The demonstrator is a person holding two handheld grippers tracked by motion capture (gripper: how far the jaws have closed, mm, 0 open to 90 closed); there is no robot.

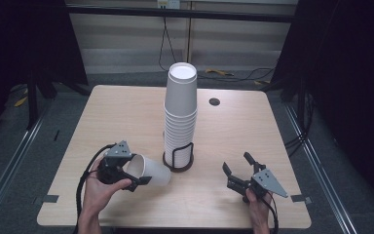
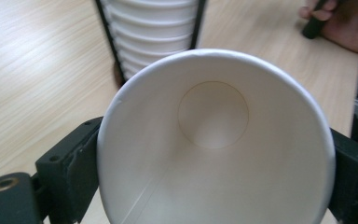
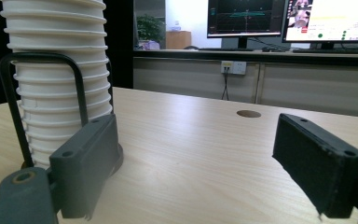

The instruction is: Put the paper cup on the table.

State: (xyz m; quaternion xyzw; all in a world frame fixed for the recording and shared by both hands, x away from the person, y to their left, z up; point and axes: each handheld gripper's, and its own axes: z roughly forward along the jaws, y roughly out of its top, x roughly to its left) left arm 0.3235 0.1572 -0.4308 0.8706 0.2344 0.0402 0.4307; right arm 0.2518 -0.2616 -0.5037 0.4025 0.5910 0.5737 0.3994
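Observation:
A white paper cup [image 1: 152, 171] lies on its side just above the wooden table [image 1: 126, 112], its mouth toward the person. My left gripper [image 1: 135, 168] is shut on it near the rim; in the left gripper view the cup [image 2: 214, 154] sits between both black jaws, which press on its sides. Right beside it stands a tall stack of white cups [image 1: 180, 105] in a black wire holder [image 1: 178, 158], and the stack [image 2: 154, 32] rises just behind the held cup. My right gripper [image 1: 236, 164] rests low at the front right, open with nothing between its jaws [image 3: 196, 158], facing the stack [image 3: 58, 93].
A round cable hole [image 1: 214, 102] sits in the table behind the stack. The far and right parts of the tabletop are bare wood. Dark frames and cables surround the table. The person's right hand [image 2: 345, 23] appears beyond the held cup. Monitors [image 3: 284, 16] stand in the background.

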